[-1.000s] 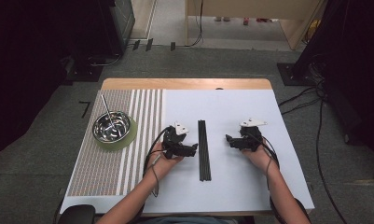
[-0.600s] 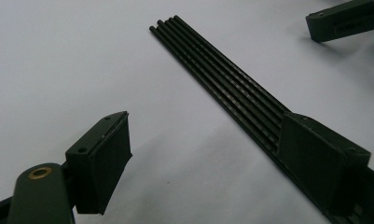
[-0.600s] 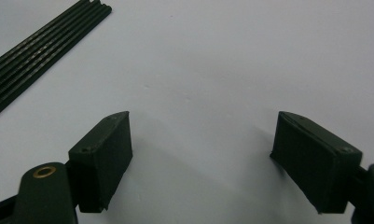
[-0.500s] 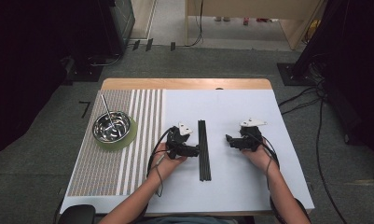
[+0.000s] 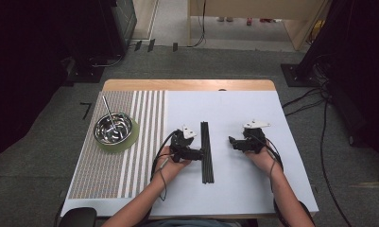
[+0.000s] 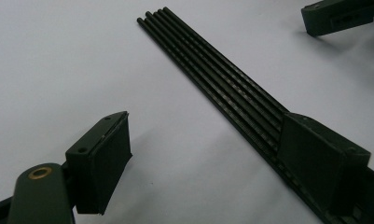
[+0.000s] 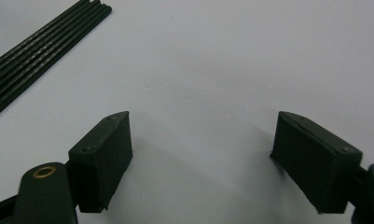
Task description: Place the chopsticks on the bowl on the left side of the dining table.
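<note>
Black rods in a tight bundle, flat on the white counter, lengthwise between the two hands. Left tongs spread wide, pinching nothing — one jaw on or just over the bundle in the left gripper view, the other clear on bare white; contact hard to judge. Right tongs likewise spread and empty, well apart from the rods, pointing toward them. Off to the left, on a striped mat — a steel bowl on a green coaster, a thin stick leaning in it.
</note>
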